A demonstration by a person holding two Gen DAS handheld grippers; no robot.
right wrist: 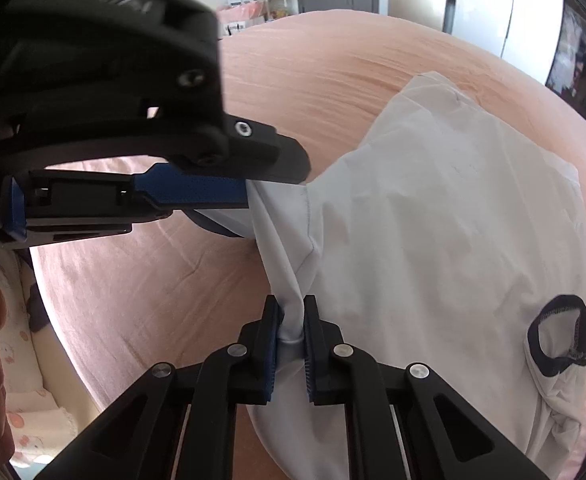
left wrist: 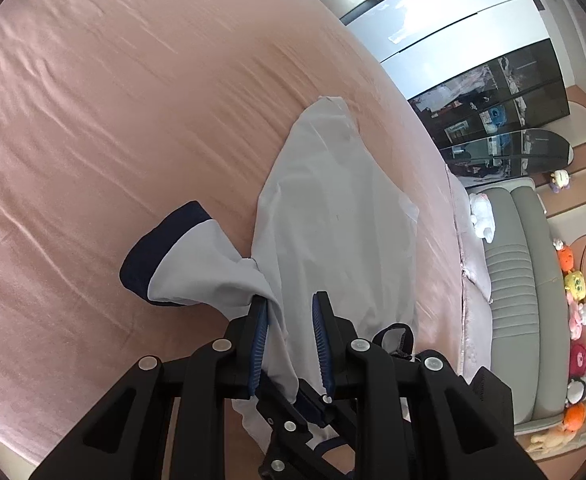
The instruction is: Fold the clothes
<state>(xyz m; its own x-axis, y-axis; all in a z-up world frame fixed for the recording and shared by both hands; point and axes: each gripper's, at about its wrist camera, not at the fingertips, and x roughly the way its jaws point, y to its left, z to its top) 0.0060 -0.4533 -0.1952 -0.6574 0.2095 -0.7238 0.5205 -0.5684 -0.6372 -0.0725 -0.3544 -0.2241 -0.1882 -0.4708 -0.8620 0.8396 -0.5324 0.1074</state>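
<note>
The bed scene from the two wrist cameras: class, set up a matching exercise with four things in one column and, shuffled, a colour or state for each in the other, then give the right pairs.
Things:
1. bedsheet
2. sleeve cuff
3. right gripper
4. bench

Colour or state:
A. navy blue band
B. grey, padded, beside the bed
C. pink, lightly wrinkled
D. shut on a bunched fold of the white shirt

Pairs: 1-C, 2-A, 3-D, 4-B
</note>
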